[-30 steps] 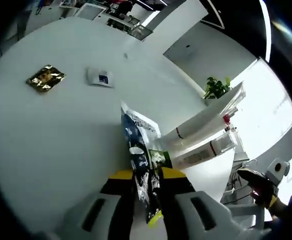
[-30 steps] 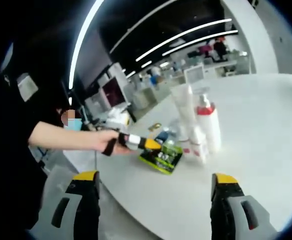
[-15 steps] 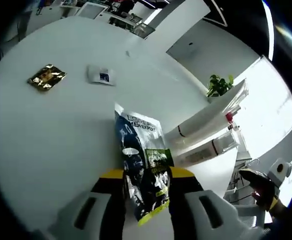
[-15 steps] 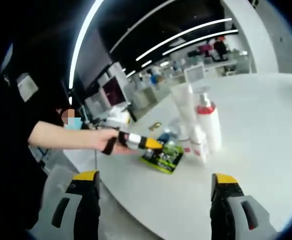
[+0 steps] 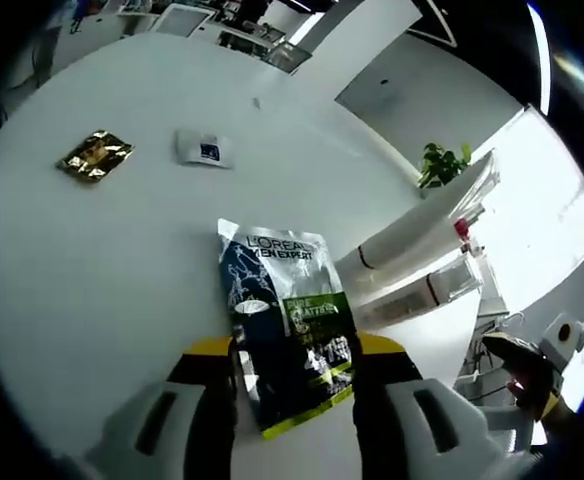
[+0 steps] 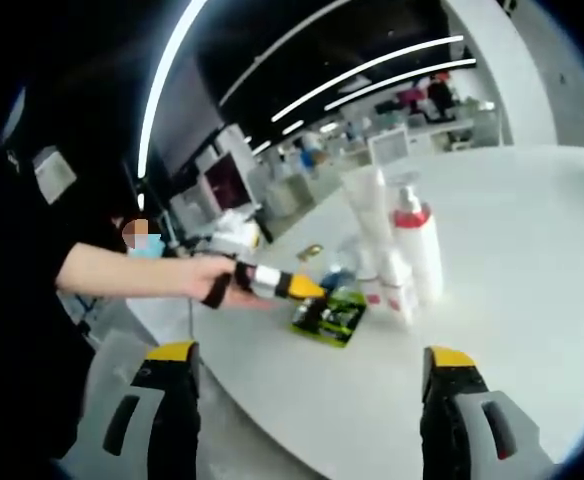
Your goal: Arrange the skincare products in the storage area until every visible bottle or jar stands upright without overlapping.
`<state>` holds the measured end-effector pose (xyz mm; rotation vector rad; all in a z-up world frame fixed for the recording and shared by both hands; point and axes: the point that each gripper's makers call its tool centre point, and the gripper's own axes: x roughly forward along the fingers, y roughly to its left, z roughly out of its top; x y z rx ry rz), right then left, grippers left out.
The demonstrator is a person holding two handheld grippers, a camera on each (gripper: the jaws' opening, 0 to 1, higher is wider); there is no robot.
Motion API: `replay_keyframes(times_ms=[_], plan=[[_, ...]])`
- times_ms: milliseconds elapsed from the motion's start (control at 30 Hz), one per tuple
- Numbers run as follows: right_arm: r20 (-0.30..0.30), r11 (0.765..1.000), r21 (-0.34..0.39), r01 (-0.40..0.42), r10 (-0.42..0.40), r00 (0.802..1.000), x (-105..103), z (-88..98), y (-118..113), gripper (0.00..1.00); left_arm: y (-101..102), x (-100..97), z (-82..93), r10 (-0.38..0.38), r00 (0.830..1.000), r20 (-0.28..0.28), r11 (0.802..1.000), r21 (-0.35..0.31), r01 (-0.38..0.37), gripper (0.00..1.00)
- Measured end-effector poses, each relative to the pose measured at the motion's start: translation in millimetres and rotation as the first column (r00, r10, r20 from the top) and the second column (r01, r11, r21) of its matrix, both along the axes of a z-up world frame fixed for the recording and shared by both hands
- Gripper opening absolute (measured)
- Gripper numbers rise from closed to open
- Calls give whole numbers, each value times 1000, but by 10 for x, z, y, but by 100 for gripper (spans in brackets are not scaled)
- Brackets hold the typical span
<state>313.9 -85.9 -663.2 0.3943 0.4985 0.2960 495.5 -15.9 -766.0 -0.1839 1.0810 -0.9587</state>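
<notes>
**Sachet in the left jaws, bottles waiting**

While the left gripper (image 5: 290, 372) clamps the dark L'Oréal Men Expert sachet (image 5: 284, 322) above the white table (image 5: 92, 260), the right gripper (image 6: 307, 400) hangs wide apart, empty. Ahead of it, a white tube (image 6: 370, 215) and red-capped pump bottle (image 6: 416, 252) already stand upright; the sachet needs placing. Beyond the left jaws lie a gold packet (image 5: 93, 155) and white packet (image 5: 202, 149).

In the left gripper view we recorded strong daylight at the right, where the window (image 5: 557, 210) was blown out to white, and an evenly lit, nearly shadowless table (image 5: 92, 270). In the right gripper view we noted a dark ceiling crossed by bright light strips (image 6: 372, 75), soft focus throughout, and heavy fisheye bending at the edges.
</notes>
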Motion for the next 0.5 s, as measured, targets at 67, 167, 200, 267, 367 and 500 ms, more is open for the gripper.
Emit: replay_keyframes(times_ms=[67,167,200,267,367,500], plan=[[0,1000,-1,-2,2,1000,-1,-2,4,95,4,3,3,-2,1000,3,1000,2,2,43],[-2,1000,-1,-3,3,1000,-1,-4,9,95,11,27,15,-1,1000,13,1000,3,1,44],[-3,1000,-1,-4,4,1000,-3,-7,9,95,11,33,17,-1,1000,14,1000,3,1,44],[-3,1000,-3,-5,5,1000,-4,-9,9,95,10,40,27,0,1000,18,1000,3,0,45],[-3,1000,-2,-5,5,1000,-4,-8,13,96,9,46,40,2,1000,22,1000,4,-2,48],[-4,1000,-2,-8,8,1000,-5,-10,21,96,12,41,59,-2,1000,30,1000,7,2,53]])
